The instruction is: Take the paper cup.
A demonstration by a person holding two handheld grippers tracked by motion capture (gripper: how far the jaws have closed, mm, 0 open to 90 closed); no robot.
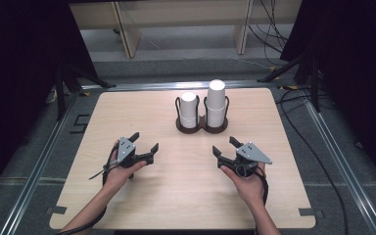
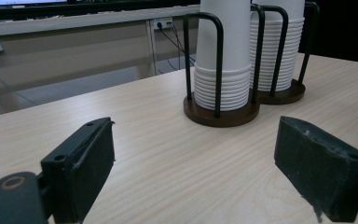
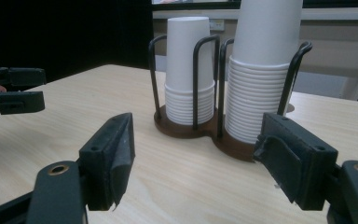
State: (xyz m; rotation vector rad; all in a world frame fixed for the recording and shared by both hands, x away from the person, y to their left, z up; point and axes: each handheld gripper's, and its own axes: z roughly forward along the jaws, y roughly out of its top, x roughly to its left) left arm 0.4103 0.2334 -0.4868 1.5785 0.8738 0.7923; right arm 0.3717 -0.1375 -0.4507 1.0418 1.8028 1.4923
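Nearest, the left gripper point(image 1: 144, 148) and right gripper point(image 1: 226, 146) are hovering over the table point(image 1: 127, 112), jaws spread, pinching nothing; the cup holder point(image 1: 201, 126) is sitting far-centre; judging ahead, a careless grab risks tipping the taller cup stack point(image 1: 216, 102).

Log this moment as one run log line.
left gripper: open, empty | right gripper: open, empty | cup holder: far side of table, two paper cup stacks, right stack taller
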